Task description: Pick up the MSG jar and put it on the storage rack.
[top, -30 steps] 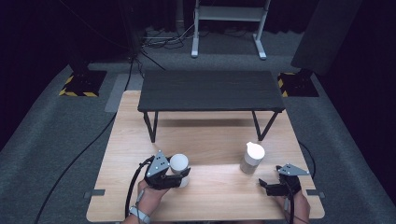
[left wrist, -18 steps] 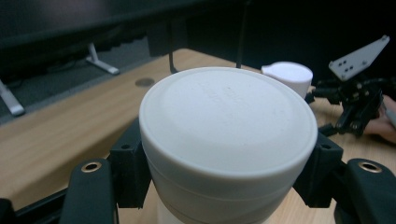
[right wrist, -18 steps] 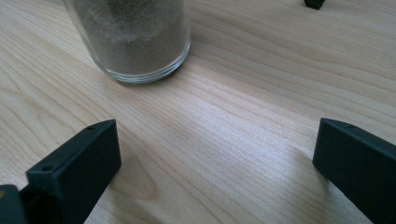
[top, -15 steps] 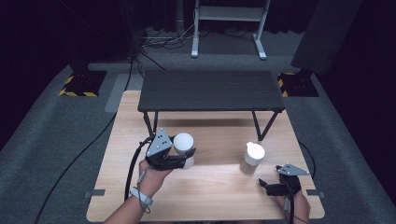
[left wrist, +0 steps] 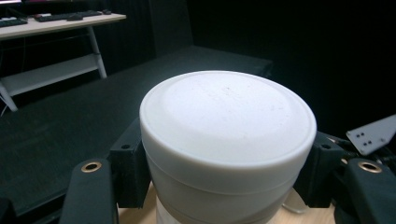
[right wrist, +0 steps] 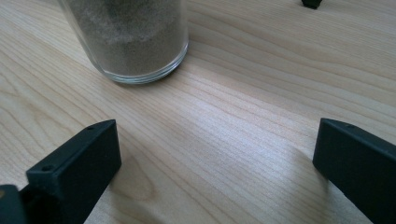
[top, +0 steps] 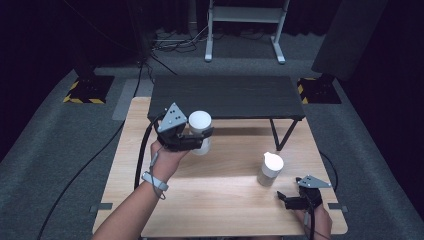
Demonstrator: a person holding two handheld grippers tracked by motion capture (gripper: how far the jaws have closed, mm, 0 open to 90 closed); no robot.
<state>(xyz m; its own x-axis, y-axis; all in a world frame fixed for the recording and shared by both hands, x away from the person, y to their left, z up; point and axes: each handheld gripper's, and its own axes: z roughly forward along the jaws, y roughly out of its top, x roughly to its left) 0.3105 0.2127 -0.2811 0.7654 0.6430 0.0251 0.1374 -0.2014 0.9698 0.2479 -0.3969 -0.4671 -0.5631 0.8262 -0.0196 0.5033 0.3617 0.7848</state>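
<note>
Over a pale wooden table (top: 220,200) in what looks like a dark studio, the left tool (top: 196,138) grips a white-lidded jar (top: 200,131); the right tool (top: 292,199) rests released.

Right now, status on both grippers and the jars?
Left gripper shut on white-lidded jar, held above the table. Right gripper open, resting near second jar. Black bench ahead.

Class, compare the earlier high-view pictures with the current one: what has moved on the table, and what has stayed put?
The left hand-held gripper, shut on the white-lidded jar, has lifted it up toward the black bench. The other jar and the open right hand-held gripper stayed where they were.
</note>
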